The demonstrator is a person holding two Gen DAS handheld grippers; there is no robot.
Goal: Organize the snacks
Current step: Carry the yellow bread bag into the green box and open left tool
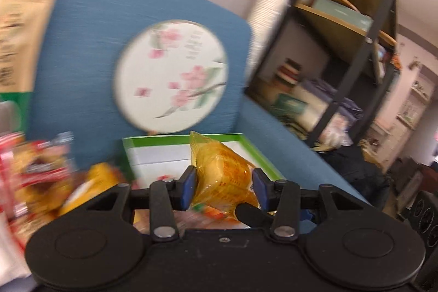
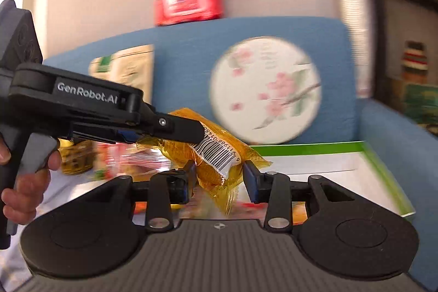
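yellow snack packet: clear amber wrapper, orange print, crinkled, sealed fin end pointing up toward 12 o'clock. seen from the right wrist, the same packet shows a white barcode label running toward 4 o'clock, its lower end twisted and hanging toward 6 o'clock. green-rimmed white box lies open behind it at 12 to 2 o'clock. blurred heap of red and yellow snack packs lies at 9 o'clock.

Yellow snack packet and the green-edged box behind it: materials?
Yellow snack packet: looks like glossy, translucent plastic film; it crinkles, glints, and carries a printed barcode patch. Both grippers clamp it. Green-edged box: probably printed cardboard, matte white inside with thin flat walls; blur leaves that uncertain.
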